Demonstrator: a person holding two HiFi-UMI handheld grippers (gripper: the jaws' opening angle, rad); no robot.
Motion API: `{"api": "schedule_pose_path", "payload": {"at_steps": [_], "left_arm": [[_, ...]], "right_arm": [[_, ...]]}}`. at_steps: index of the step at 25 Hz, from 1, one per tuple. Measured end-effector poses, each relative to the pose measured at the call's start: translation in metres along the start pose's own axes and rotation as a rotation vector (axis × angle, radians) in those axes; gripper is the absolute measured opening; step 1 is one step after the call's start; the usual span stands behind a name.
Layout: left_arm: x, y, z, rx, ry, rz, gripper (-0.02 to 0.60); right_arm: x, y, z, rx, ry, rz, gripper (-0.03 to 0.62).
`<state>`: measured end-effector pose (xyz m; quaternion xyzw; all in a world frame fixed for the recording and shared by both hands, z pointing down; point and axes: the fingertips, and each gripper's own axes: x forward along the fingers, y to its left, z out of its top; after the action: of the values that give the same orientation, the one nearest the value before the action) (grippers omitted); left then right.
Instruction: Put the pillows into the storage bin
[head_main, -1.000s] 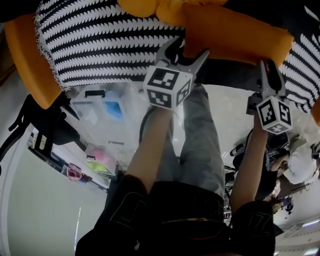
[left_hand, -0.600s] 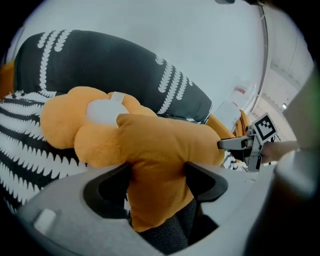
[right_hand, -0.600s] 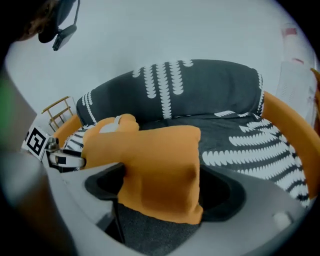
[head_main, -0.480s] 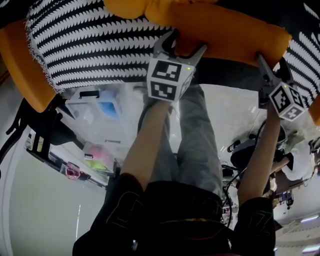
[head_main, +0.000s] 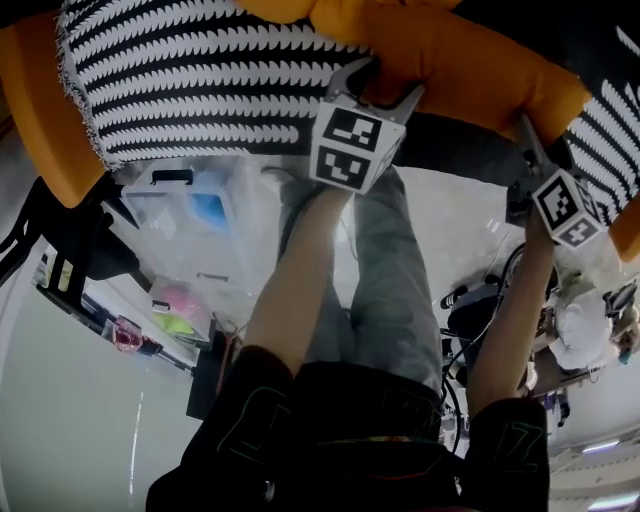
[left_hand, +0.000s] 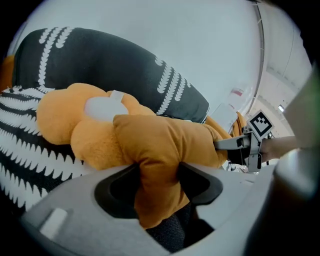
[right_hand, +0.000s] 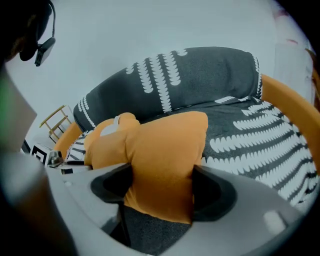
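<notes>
An orange pillow lies on a seat covered in black and white pattern. My left gripper holds its near edge: a fold of orange cloth is squeezed between the pads, and the jaws have just been closing on it. My right gripper grips the same pillow further right, its jaws also just closing with the cloth pinched between them. A dark grey pillow with white marks stands behind. A clear storage bin sits on the floor below the seat.
A fluffy orange cushion with a white centre lies against the held pillow. An orange armrest bounds the seat at the left. The person's legs stand between the bin and cluttered gear at the right.
Both grippers have pushed a little further into the orange pillow's edge and now pinch it. The right gripper's cube has rolled and shifted right.
</notes>
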<state>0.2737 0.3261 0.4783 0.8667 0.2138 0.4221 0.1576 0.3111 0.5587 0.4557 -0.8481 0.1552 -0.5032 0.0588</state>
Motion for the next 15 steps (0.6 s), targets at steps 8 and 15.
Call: {"api": "schedule_pose_path", "payload": {"at_steps": [8,15], "left_arm": [[-0.02,-0.001,-0.008,0.012,-0.006,-0.016,0.21],[-0.066,0.017,-0.015,-0.051,-0.007,0.124,0.196]], "right_arm": [[-0.013,0.023,-0.009,-0.083,0.122,0.03,0.282],[-0.008,0.07,-0.013,-0.142,0.152,0.119,0.27]]}}
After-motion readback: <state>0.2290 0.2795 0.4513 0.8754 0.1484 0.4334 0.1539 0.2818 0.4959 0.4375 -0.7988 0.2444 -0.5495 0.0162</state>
